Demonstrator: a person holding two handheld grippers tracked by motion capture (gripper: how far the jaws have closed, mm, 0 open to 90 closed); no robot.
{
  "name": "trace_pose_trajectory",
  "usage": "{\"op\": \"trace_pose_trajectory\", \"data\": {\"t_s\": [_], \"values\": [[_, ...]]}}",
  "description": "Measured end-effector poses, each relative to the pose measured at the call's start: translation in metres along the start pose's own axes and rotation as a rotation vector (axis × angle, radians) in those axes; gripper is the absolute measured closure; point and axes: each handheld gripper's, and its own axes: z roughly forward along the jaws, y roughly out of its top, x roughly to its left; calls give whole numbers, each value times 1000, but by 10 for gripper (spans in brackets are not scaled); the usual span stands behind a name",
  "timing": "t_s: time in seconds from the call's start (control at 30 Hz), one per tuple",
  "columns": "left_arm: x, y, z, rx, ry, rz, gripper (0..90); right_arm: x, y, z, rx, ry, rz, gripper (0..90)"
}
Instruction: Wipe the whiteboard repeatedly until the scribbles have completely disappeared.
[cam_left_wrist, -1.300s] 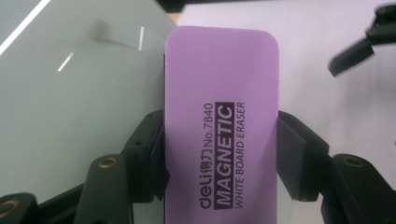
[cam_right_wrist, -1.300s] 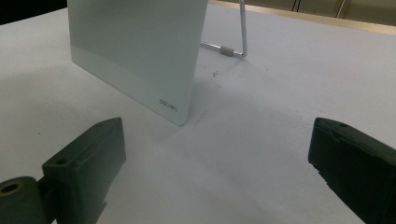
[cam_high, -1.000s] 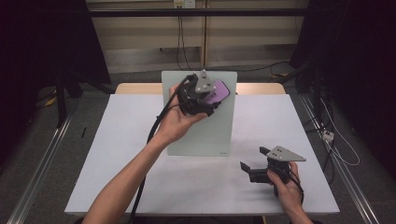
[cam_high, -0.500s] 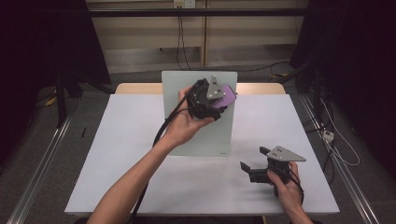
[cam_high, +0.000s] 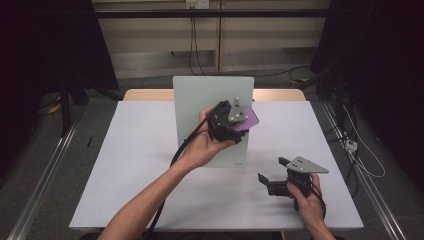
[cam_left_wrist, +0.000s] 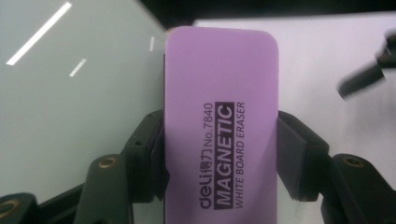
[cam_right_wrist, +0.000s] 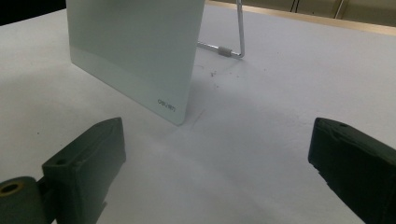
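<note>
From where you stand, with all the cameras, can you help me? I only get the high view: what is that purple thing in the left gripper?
Observer: It's a purple eraser; the left gripper view shows "MAGNETIC WHITE BOARD ERASER" printed on it.
Operator: Is it really clamped?
Observer: Yes. The left gripper has a black pad pressed against each long side of it.
Operator: How does that pale board stand up?
Observer: The right gripper view shows a thin metal wire stand behind the whiteboard, resting on the table.
Operator: And the right gripper?
Observer: The right gripper is open, its jaws wide apart with nothing between them, aimed at the board's lower corner.
</note>
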Motion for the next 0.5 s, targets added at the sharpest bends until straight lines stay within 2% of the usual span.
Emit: {"op": "trace_pose_trajectory", "data": {"t_s": [0.1,0.23,0.37,0.5], "values": [[19,5,-15,-46,32,-46,408,0,0,0,3,1,1,39],[39,6,-32,-110,53,-119,408,0,0,2,7,0,-2,40],[50,-2,-45,-127,83,-129,408,0,0,1,5,4,-5,40],[55,-13,-57,-98,124,-101,408,0,-1,1,4,-2,1,39]]}}
